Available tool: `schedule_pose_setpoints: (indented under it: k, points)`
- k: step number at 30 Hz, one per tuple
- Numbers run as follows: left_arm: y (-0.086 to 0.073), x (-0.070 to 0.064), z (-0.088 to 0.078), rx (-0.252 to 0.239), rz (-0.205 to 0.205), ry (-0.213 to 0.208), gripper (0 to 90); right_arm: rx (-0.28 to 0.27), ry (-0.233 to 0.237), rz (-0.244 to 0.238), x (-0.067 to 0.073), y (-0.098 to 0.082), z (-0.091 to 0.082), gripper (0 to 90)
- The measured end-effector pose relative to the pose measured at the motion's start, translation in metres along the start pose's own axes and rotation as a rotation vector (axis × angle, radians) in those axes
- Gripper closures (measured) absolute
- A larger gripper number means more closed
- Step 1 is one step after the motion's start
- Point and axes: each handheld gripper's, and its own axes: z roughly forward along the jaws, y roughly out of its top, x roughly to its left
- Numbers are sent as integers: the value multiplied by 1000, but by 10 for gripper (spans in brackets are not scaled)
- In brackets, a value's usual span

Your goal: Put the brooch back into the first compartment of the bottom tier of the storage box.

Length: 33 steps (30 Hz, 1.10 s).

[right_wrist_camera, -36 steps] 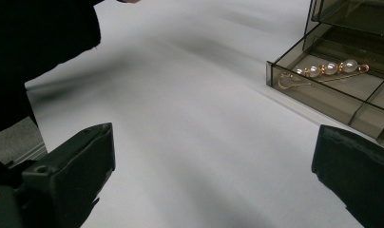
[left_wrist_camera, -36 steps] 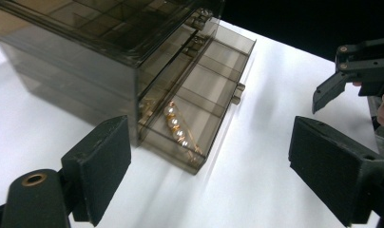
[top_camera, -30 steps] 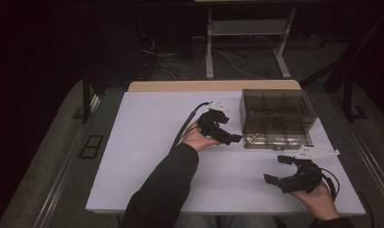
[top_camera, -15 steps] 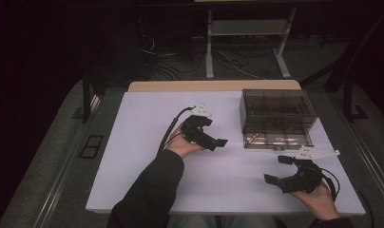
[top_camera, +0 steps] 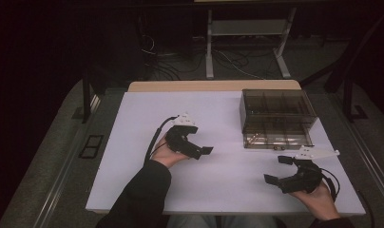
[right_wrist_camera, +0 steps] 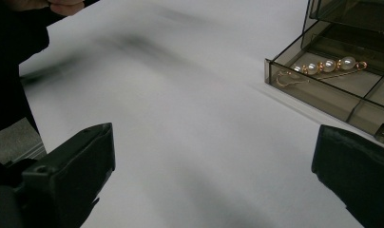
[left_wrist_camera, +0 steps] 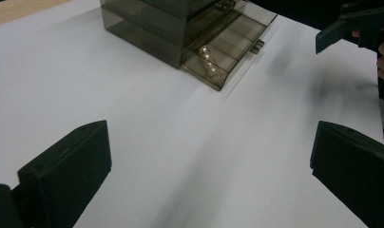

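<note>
A smoky clear drawer box (top_camera: 278, 107) stands at the back right of the white table (top_camera: 218, 109). Its bottom drawer (top_camera: 280, 138) is pulled out, and a gold pin with pearls (top_camera: 255, 138) (left_wrist_camera: 208, 59) (right_wrist_camera: 323, 65) lies in its left compartment. My left gripper (top_camera: 203, 152) (left_wrist_camera: 209, 166) hovers over the table's middle, left of the drawer. Its jaws have just been opening and stand open with nothing between them. My right gripper (top_camera: 277, 169) (right_wrist_camera: 214, 175) rests near the front right, open and empty, pointing toward the drawer.
Bare white tabletop (left_wrist_camera: 133, 95) lies between both grippers and the box. The table's front edge (top_camera: 218, 211) runs just below the hands. A dark sleeve (right_wrist_camera: 9, 66) sits at the left of the right gripper view. Beyond the table are dark floor and a metal stand (top_camera: 249, 28).
My left hand has carried its gripper leftward, away from the open drawer toward the table's middle. The right gripper has stayed put.
</note>
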Motion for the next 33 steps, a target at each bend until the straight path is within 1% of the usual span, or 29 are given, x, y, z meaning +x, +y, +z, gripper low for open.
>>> schedule_pose_setpoints:
  k: [2,8,14,17,21,27,33]
  points:
    - [-5,-1,-4,-11,-12,6,0,1,0,1,0,0,0,1]
    - [-19,-4,-19,-37,-30,24,0,2,-1,-5,0,0,0,1]
    - [-35,-5,-32,-45,-43,39,0,3,-2,-5,0,0,0,1]
    - [-44,-6,-39,-59,-55,53,0,3,-3,-4,0,0,1,1]
    - [-57,-6,-47,-66,-80,67,0,3,-5,-9,0,0,2,1]
    - [-67,-9,-59,-89,-90,81,0,4,-6,-2,0,-1,1,1]
    - [-79,-11,-67,-87,-104,89,0,-3,-4,6,0,-1,1,1]
